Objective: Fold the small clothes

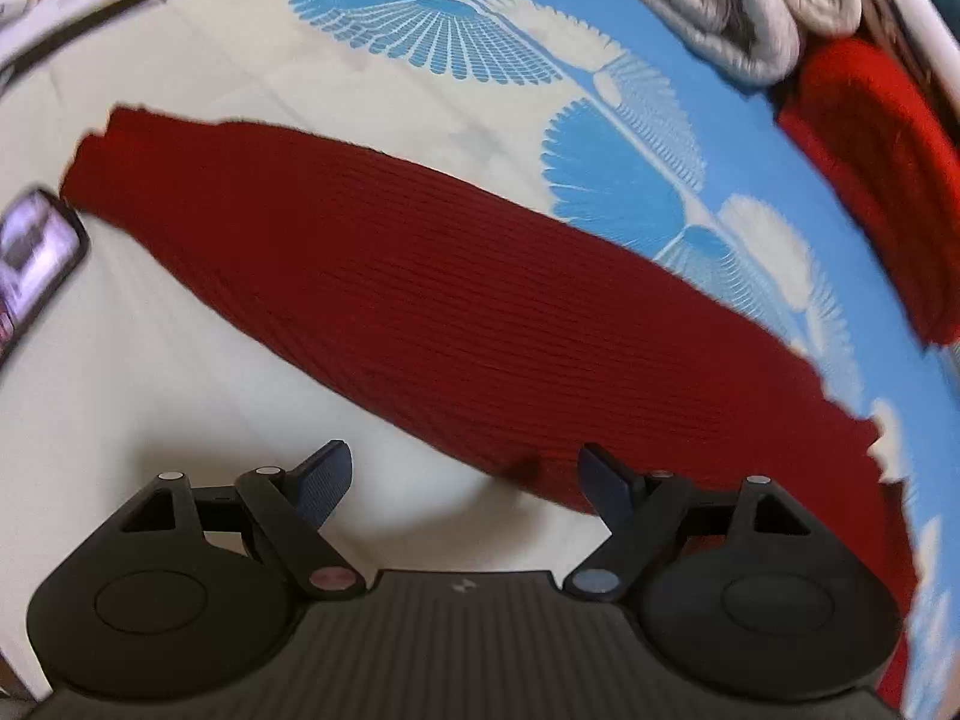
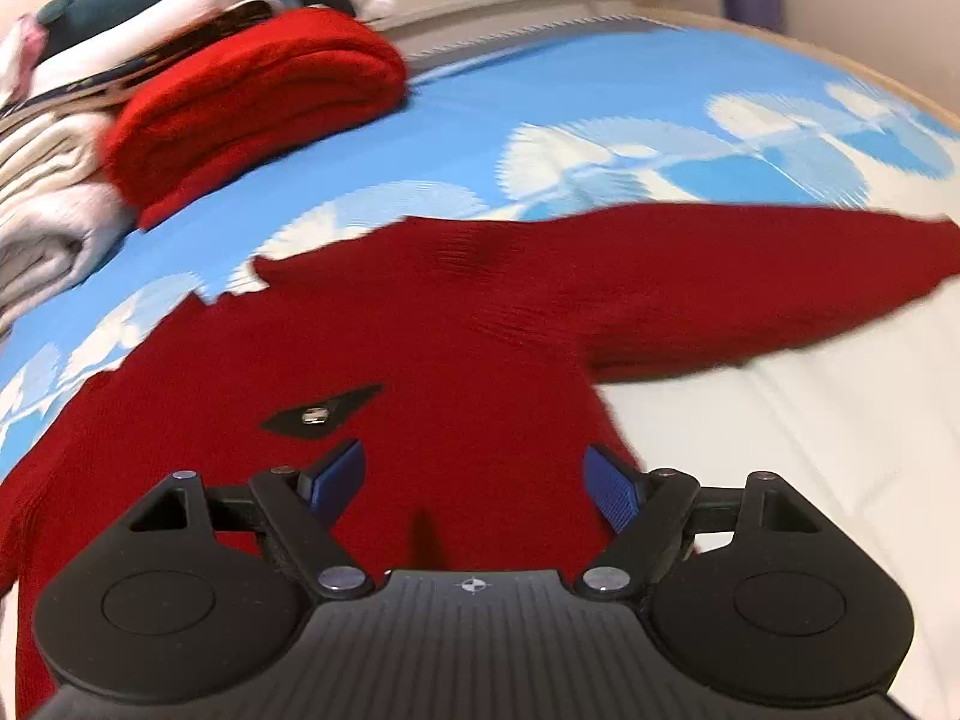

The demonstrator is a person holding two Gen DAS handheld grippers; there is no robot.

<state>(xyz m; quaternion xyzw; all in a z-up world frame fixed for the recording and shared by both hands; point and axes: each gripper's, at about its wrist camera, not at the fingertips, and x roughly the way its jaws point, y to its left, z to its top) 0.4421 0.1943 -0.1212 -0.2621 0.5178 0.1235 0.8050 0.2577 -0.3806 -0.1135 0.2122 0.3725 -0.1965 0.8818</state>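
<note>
Your sweater [image 2: 468, 360] lies spread flat on the bed, dark red and ribbed; in the right wrist view its body fills the centre and lower left of the frame, and one sleeve [image 2: 750, 282] runs out toward the right edge. A small black patch [image 2: 321, 414] with a pale mark at its middle sits on the knit just above the left finger. In the left wrist view the sleeve [image 1: 420, 312] crosses the frame as a long band from the upper left down to the lower right. Your right gripper [image 2: 474, 483] sits at the bottom centre of its frame directly over the sweater's body, its blue fingers [image 2: 342, 474] spread wide with nothing between them. Your left gripper [image 1: 462, 480] is at the bottom centre of its own frame, fingers [image 1: 327, 480] likewise wide apart and holding nothing; the left finger is over white sheet, the right one over the sleeve's lower edge. The sheet [image 2: 570, 102] under the sweater is blue with white fan patterns, turning plain white toward the lower right. A folded red knit [image 2: 258, 102] lies in the upper left of the right view, beside a pile of pale folded clothes [image 2: 48, 216]. A phone [image 1: 33, 258] with a lit screen lies at the left edge of the left view.
</note>
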